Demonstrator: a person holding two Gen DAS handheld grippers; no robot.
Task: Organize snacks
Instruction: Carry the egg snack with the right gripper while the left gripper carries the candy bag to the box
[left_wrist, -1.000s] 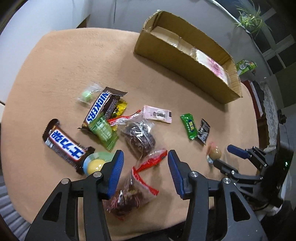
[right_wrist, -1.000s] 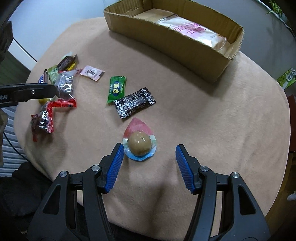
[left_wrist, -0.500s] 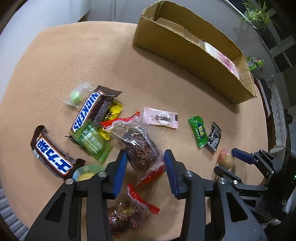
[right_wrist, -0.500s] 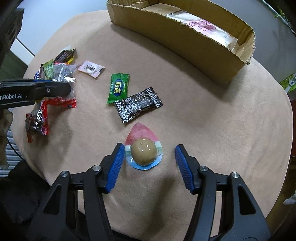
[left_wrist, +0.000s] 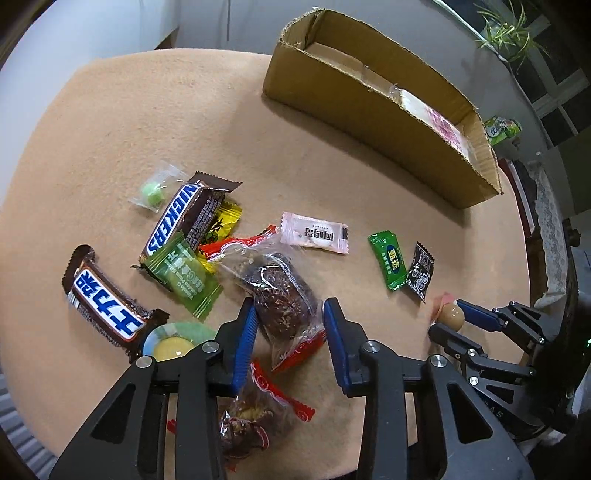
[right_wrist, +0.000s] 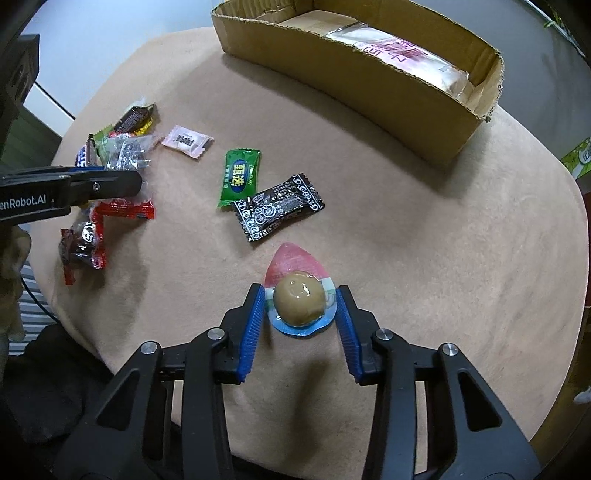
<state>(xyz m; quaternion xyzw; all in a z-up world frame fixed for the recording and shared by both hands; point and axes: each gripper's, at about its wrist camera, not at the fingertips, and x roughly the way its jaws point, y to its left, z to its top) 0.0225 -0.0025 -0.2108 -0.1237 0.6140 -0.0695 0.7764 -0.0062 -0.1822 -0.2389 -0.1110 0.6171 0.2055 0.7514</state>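
My left gripper (left_wrist: 290, 314) points down at a clear bag with a dark cake (left_wrist: 280, 295). Its jaws are closing, and both blue pads touch the bag's sides. In the right wrist view my right gripper (right_wrist: 300, 299) straddles a brown jelly cup (right_wrist: 300, 302) with a pink and blue foil rim. Its jaws are closing too, and the pads meet the rim on both sides. The left wrist view shows that cup (left_wrist: 451, 316) between the right gripper's fingers. An open cardboard box (left_wrist: 369, 110) with a pink-printed packet (right_wrist: 406, 55) inside stands at the table's far side.
Loose snacks lie on the tan cloth: a Snickers bar (left_wrist: 177, 218), a second brown bar (left_wrist: 103, 299), a green wafer pack (left_wrist: 184, 273), a yellow jelly cup (left_wrist: 171, 345), a red-edged bag (left_wrist: 255, 417), a pink candy (left_wrist: 314, 232), a green candy (right_wrist: 240, 177) and a black candy (right_wrist: 277, 210).
Both grippers have narrowed. The left one shifted from the red-edged bag onto the dark cake bag. The right one moved forward until its pads reached the jelly cup.
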